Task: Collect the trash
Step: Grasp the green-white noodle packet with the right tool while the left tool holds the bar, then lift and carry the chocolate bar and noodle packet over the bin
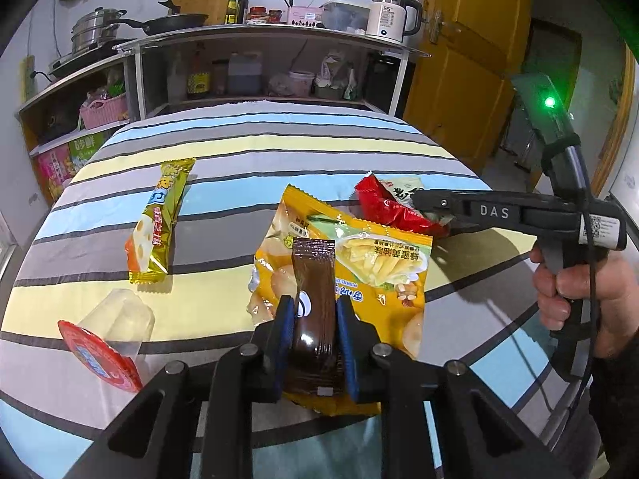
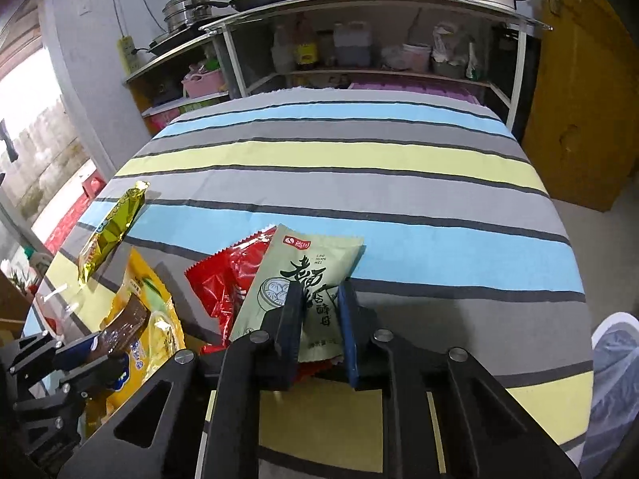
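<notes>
My left gripper [image 1: 315,311] is shut on a brown wrapper [image 1: 313,279] and the yellow chip bag [image 1: 359,263] under it, just above the striped tablecloth [image 1: 279,151]. My right gripper [image 2: 319,299] is shut on a pale green packet [image 2: 307,275] with a red wrapper [image 2: 223,279] under it; it shows from the side in the left wrist view [image 1: 423,199]. A gold snack packet [image 1: 159,219] and a clear plastic cup with a red lid [image 1: 108,335] lie to the left on the cloth.
A metal shelf unit [image 1: 259,64] with pots, bottles, a pan and a white kettle [image 1: 391,12] stands behind the table. A yellow wooden door [image 1: 471,60] is at the right. A white bag [image 2: 615,359] shows at the right edge of the right wrist view.
</notes>
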Tool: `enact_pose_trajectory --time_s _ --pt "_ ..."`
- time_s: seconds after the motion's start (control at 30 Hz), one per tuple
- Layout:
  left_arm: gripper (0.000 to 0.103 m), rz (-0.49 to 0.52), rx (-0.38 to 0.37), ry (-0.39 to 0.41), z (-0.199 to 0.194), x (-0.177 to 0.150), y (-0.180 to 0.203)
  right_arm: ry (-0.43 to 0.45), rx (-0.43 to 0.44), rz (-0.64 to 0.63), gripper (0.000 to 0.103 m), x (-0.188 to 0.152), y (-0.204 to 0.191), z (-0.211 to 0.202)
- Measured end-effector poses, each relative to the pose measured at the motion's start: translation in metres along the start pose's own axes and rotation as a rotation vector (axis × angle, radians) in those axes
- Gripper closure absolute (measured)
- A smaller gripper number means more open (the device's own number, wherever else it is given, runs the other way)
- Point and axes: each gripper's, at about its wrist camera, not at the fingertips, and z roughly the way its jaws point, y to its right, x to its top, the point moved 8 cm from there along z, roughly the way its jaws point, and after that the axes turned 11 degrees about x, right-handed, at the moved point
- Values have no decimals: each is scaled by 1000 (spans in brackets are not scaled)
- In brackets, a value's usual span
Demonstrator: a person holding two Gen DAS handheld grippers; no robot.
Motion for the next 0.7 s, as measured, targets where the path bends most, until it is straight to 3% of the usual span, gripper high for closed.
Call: enact_pose_trajectory --time_s 0.4,0.7 --pt "83 -58 0 33 -14 4 -7 83 11 14 89 -7 -1 -43" --pt "83 -66 -21 67 -38 9 10 144 18 57 89 -28 1 -91"
